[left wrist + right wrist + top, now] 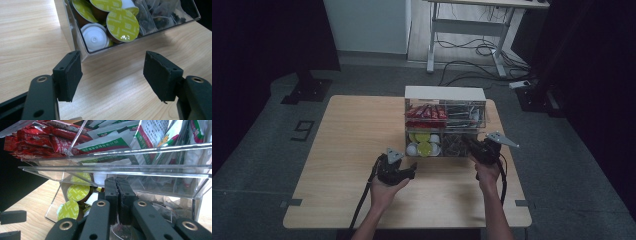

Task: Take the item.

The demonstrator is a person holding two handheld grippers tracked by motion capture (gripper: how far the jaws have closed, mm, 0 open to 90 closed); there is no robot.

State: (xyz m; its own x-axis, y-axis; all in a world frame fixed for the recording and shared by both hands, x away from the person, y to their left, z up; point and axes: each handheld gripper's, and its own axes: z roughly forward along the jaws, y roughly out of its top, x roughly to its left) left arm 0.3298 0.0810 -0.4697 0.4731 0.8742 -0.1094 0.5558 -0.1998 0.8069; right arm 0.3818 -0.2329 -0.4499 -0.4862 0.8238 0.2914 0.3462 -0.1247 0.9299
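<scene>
Forearms and hands enter from the near edge. Worktop (347, 150): pale wood, carrying one clear two-tier organiser (445, 120) at its far middle, open-fronted so stock can be reached. Right gripper (476, 146): fingers shut with nothing visibly between them, at the lower tea-bag compartment (160, 15), likely steadying it. Left gripper (112, 75): fingers wide, empty, aimed at the yellow-lidded capsules (122, 25) in the lower left compartment.

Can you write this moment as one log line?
left gripper: jaws open, empty, near capsules | right gripper: jaws shut, in clear organizer tea bag bay
</scene>
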